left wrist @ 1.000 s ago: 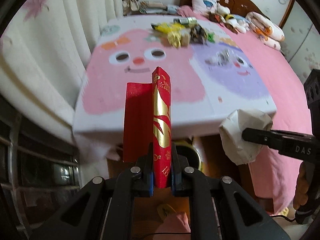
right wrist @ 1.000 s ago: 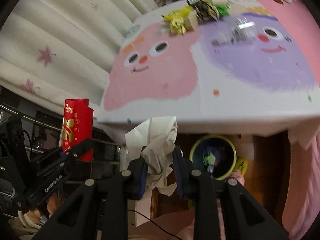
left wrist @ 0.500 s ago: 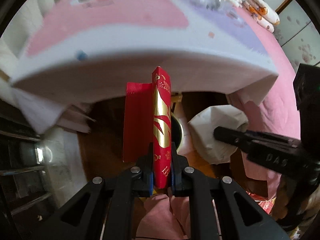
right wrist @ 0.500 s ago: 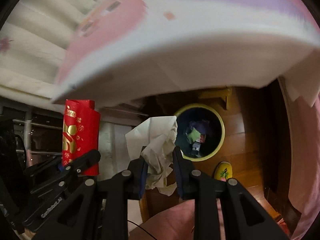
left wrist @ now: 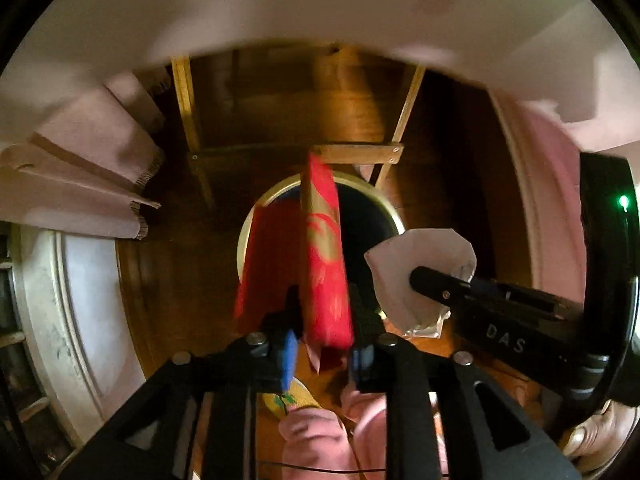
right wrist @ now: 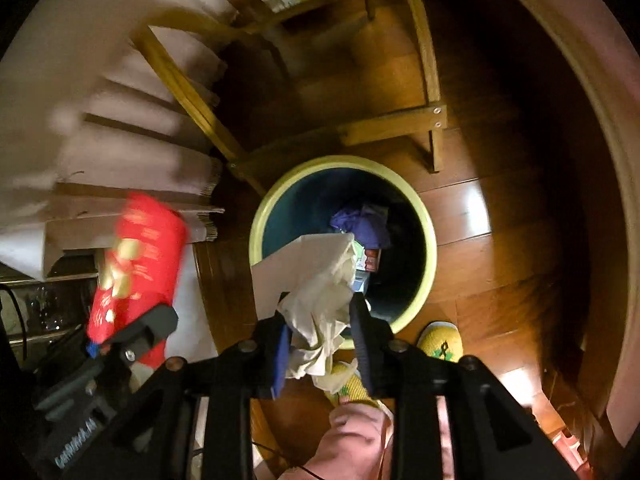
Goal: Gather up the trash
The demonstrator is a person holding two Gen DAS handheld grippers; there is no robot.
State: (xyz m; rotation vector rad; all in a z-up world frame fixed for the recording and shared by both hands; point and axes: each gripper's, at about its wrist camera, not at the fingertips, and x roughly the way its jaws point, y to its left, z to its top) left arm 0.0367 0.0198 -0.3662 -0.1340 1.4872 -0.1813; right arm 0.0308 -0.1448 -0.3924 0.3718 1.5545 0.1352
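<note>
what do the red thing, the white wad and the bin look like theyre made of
Red packet: likely glossy printed paper or thin card, folded flat, with gold foil-like marks. White wad: soft tissue or paper, matte and crumpled. Bin: looks like smooth plastic, pale yellow rim, dark inside; uncertain.

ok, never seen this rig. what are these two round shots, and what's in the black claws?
There is no robot here. A person holds a hand-operated two-finger gripper in each hand, and each gripper has a fisheye camera looking along its fingers, which gives the two round pictures. Both point steeply down at a wooden floor.

In the left wrist view, the left gripper has a red and gold envelope between its jaws. In the right wrist view, the right gripper has a crumpled white tissue.

Below both stands a round bin with a yellow-green rim, and there is already trash inside it. Both pairs of jaws have just been opening, so it looks like a drop into the bin.
</note>
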